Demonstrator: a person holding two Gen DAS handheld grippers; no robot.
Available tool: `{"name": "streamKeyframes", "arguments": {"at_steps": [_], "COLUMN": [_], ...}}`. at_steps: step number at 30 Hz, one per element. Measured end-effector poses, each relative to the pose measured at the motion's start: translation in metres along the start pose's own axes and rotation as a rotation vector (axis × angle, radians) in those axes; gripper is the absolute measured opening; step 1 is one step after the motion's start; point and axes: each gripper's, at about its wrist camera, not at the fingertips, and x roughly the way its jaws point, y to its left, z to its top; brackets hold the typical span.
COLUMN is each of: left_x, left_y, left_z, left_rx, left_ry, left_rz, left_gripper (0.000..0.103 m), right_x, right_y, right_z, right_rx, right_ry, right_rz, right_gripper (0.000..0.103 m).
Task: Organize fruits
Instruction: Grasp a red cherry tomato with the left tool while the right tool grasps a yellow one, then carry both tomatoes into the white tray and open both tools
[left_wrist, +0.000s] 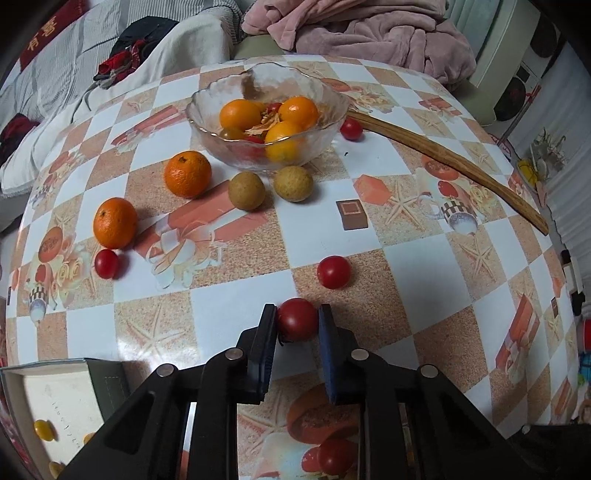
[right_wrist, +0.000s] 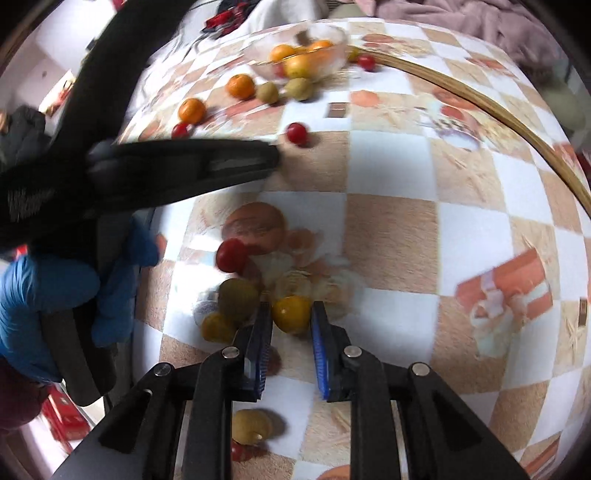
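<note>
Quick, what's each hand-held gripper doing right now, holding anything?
Left hand-held gripper: closed on a red cherry tomato.
Right hand-held gripper: closed on a yellow cherry tomato.

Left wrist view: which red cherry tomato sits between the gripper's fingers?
The nearest red tomato, clamped by the left gripper; another red tomato lies loose beyond it.

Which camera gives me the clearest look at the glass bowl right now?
The left wrist view. There the glass bowl sits sharp and near the centre, with oranges and small red fruit visible through its wall. In the right wrist view the bowl is small, blurred and close to the top edge, so its contents are hard to tell apart.
</note>
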Motion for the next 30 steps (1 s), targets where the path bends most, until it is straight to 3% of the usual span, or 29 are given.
{"name": "streamKeyframes", "arguments": {"at_steps": [10, 21, 30], "left_x": [-0.037, -0.075, -0.109], "left_y": [0.020, 0.052, 0.097], "left_z": [-0.016, -0.048, -0.090], "left_rx": [-0.046, -0.127, -0.200], "left_ry": [-0.033, -0.043, -0.041], "left_rz": [-0.007, 0.007, 0.079], "left_gripper": [0.024, 0.024, 0.024], "right_x": [-0.010, 0.010, -0.009], "right_y": [-0.035, -0.016, 0.015], "right_z": [0.000, 0.014, 0.019], "right_rx": [0.070, 0.041, 0.002], "right_ry": [0.002, 0.030, 0.011], "right_rz": [-0.017, -0.077, -0.019], "right_gripper": [0.023, 0.023, 0.023]}}
